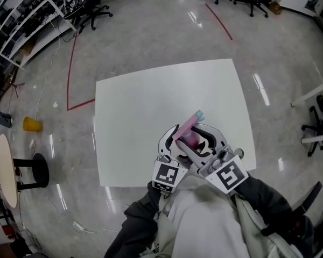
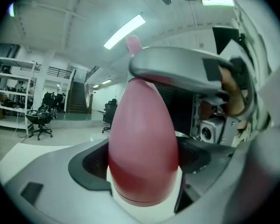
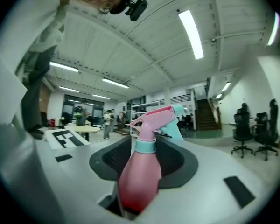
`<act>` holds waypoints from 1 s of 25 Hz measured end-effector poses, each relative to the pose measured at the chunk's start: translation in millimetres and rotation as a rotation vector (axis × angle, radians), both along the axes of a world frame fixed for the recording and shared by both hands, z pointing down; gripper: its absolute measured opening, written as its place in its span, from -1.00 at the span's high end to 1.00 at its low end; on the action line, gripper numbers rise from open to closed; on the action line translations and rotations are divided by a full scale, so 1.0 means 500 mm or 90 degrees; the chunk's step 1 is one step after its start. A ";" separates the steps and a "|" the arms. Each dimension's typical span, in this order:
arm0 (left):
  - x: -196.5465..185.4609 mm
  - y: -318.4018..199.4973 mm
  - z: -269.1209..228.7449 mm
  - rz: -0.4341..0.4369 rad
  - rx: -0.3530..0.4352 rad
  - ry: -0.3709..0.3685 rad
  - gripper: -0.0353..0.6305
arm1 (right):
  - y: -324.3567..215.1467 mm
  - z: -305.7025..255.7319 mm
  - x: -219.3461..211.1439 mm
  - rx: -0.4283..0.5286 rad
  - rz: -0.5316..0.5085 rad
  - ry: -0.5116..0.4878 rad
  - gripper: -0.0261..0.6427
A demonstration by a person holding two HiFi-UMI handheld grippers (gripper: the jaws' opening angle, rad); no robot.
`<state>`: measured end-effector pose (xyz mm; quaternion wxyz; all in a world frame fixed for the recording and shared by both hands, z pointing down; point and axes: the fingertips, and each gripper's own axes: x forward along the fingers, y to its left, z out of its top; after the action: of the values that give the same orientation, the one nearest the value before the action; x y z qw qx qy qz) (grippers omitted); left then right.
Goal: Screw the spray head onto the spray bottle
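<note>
A pink spray bottle (image 1: 185, 127) is held tilted over the front part of the white table (image 1: 145, 106), and its pink and teal spray head (image 1: 198, 114) points away from me. The left gripper (image 1: 175, 137) is shut on the bottle's body (image 2: 142, 143), which fills the left gripper view. The right gripper (image 1: 203, 133) comes in from the right, with one grey finger (image 2: 177, 71) lying across the bottle's top. In the right gripper view the spray head (image 3: 155, 119) sits on the bottle (image 3: 139, 178). Its teal collar (image 3: 145, 145) is between the dark pads, which close on it.
The table's near edge (image 1: 129, 183) runs just ahead of my body. On the floor to the left are a yellow object (image 1: 31, 124), a round side table (image 1: 2, 171) and a red tape line (image 1: 70, 74). Office chairs (image 1: 91, 7) stand farther back.
</note>
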<state>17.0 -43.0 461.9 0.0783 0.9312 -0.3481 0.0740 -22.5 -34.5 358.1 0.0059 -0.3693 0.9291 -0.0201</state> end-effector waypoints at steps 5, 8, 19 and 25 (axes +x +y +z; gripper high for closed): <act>-0.032 0.017 -0.034 0.115 0.014 0.041 -0.41 | 0.047 0.011 0.050 -0.019 -0.153 0.003 0.37; -0.013 0.066 -0.036 0.245 0.041 -0.014 -0.41 | 0.032 -0.013 0.053 -0.026 -0.212 -0.031 0.03; 0.022 0.070 -0.006 0.257 0.029 -0.078 -0.41 | 0.029 -0.038 0.025 0.027 -0.214 0.032 0.02; 0.019 0.125 -0.021 0.389 0.020 -0.055 -0.41 | 0.045 -0.031 0.044 -0.017 -0.277 0.069 -0.05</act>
<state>26.7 19.5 451.7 0.0231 0.9899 -0.0560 0.1281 -0.5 -12.1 342.8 -0.0539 -0.1608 0.9854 -0.0135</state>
